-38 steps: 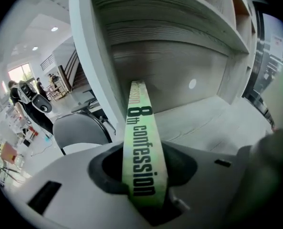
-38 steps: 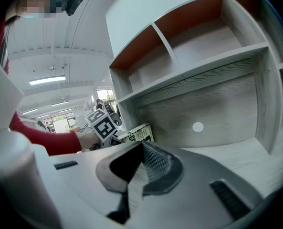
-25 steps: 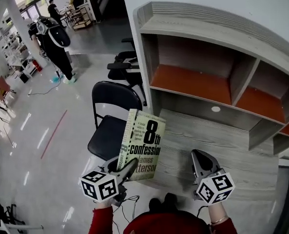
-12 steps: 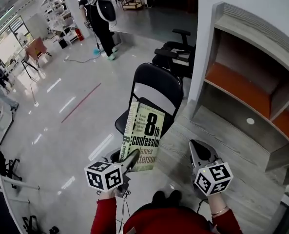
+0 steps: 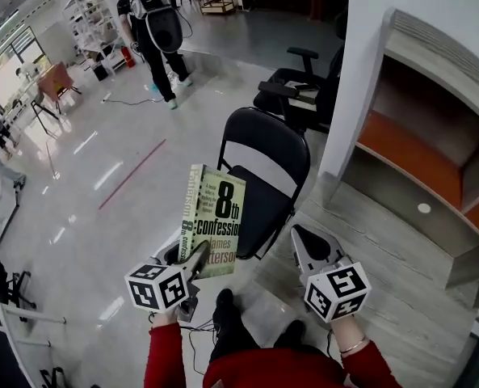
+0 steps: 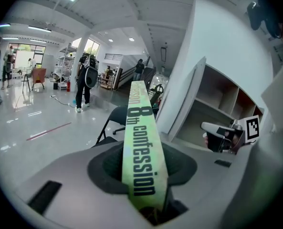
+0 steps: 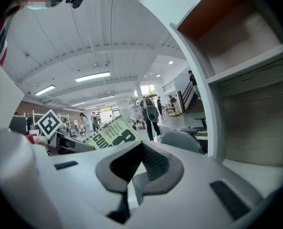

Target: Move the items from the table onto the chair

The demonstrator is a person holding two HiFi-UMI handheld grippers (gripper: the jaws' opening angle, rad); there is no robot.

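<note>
A green-and-white paperback, the book [image 5: 215, 223], stands upright in my left gripper [image 5: 192, 259], which is shut on its lower edge. In the left gripper view the book's spine [image 6: 140, 147] runs straight up between the jaws of the left gripper [image 6: 143, 175]. The black folding chair [image 5: 265, 162] stands just beyond the book, and its seat [image 5: 255, 210] is bare. The chair [image 6: 113, 116] shows behind the spine. My right gripper [image 5: 307, 245] hangs to the right of the book, shut and holding nothing. In its own view the right gripper [image 7: 141, 149] sees the book [image 7: 110, 135] at left and the chair [image 7: 182, 140] ahead.
A grey desk with orange-backed shelves [image 5: 433, 140] stands at right, against a white wall [image 5: 360, 63]. A black office chair [image 5: 300, 95] sits behind the folding chair. A person with a backpack [image 5: 154, 27] walks on the glossy floor beyond. Cables [image 5: 192, 330] lie by my feet.
The view has swung from the desk to the folding chair. My left gripper has carried the book leftward, off the desk and in front of the chair. The person with the backpack has walked on.
</note>
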